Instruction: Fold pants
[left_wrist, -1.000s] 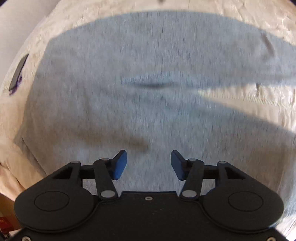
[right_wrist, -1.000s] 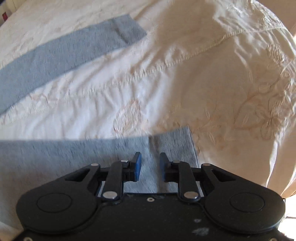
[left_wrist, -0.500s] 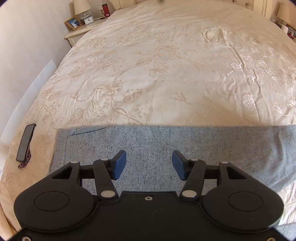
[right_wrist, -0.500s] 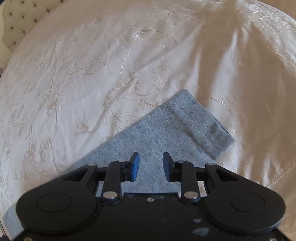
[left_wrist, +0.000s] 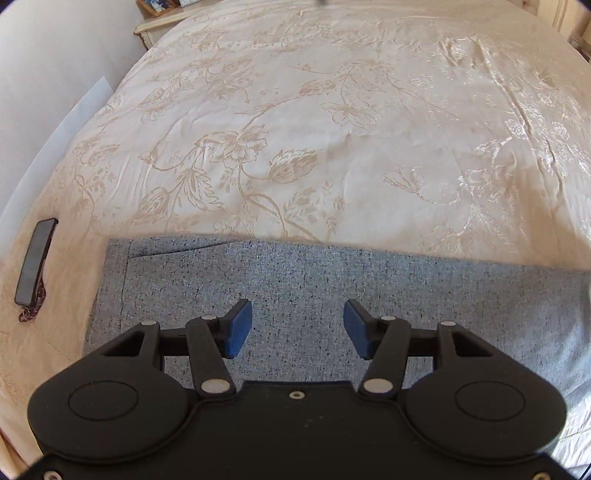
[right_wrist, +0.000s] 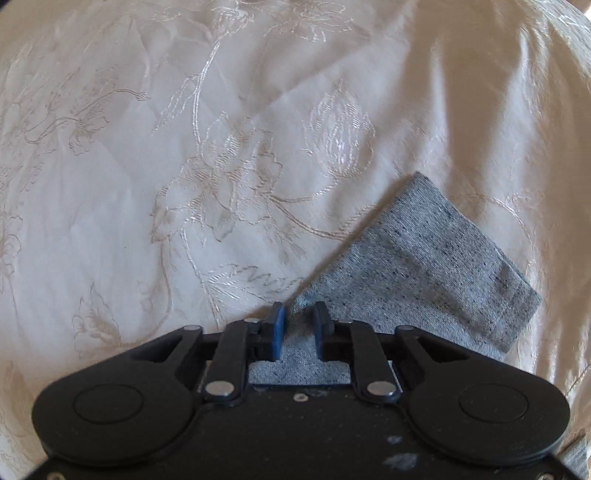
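Observation:
Grey knit pants (left_wrist: 295, 273) lie flat on a cream floral bedspread (left_wrist: 295, 129), their left end with a stitched seam near the bed's edge. My left gripper (left_wrist: 297, 325) hovers over this cloth, open, nothing between its blue pads. In the right wrist view, one pant leg (right_wrist: 424, 266) runs diagonally to its hem at the right. My right gripper (right_wrist: 299, 321) points steeply down and is shut on the leg's upper edge, a small bunch of grey fabric pinched between its pads.
A dark phone (left_wrist: 35, 262) lies on the bedspread near the left edge, beside the pants. A white wall (left_wrist: 55, 55) and a nightstand (left_wrist: 162, 22) stand beyond the bed's far left corner. Bedspread (right_wrist: 184, 166) stretches ahead of both grippers.
The right gripper travelled along the leg toward its hem and closed on the fabric edge. The left gripper drew back over the pants, still open, so much bedspread now shows ahead.

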